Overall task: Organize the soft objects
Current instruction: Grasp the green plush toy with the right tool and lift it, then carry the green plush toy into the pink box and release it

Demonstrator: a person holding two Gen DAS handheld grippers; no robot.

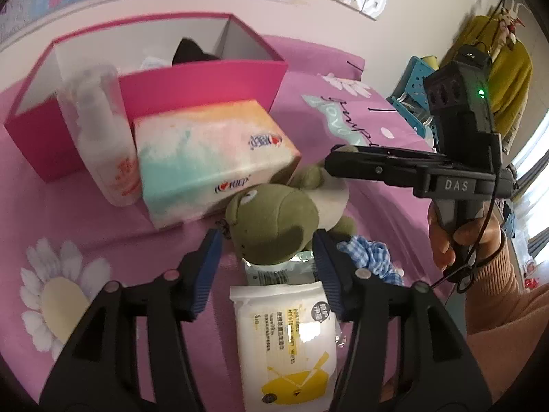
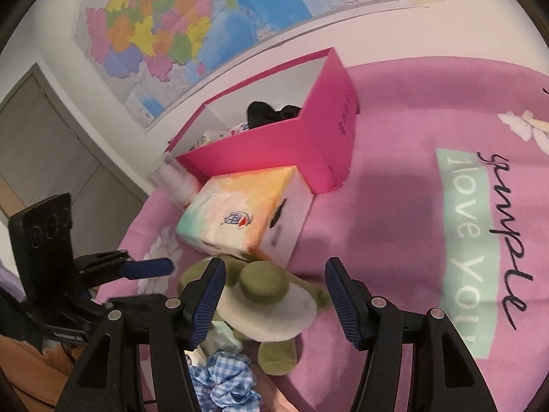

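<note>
A green plush frog (image 1: 271,223) with a pale belly lies on the pink bedspread (image 1: 61,219), against a tissue pack (image 1: 209,161). My left gripper (image 1: 267,250) is open, its blue pads on either side of the frog's head. My right gripper (image 2: 274,281) is open above the frog's belly (image 2: 271,305); it also shows in the left wrist view (image 1: 338,159), tip at the frog's far side. A blue checked scrunchie (image 1: 370,257) and a white wipes pack (image 1: 284,336) lie beside the frog. A pink open box (image 1: 202,82) holds a black soft item (image 1: 192,51).
A white pump bottle (image 1: 103,140) stands between the box and the tissue pack. A wall with a map (image 2: 192,20) is behind the bed. A teal rack (image 1: 418,92) and yellow garment (image 1: 504,79) stand beyond the bed's right edge.
</note>
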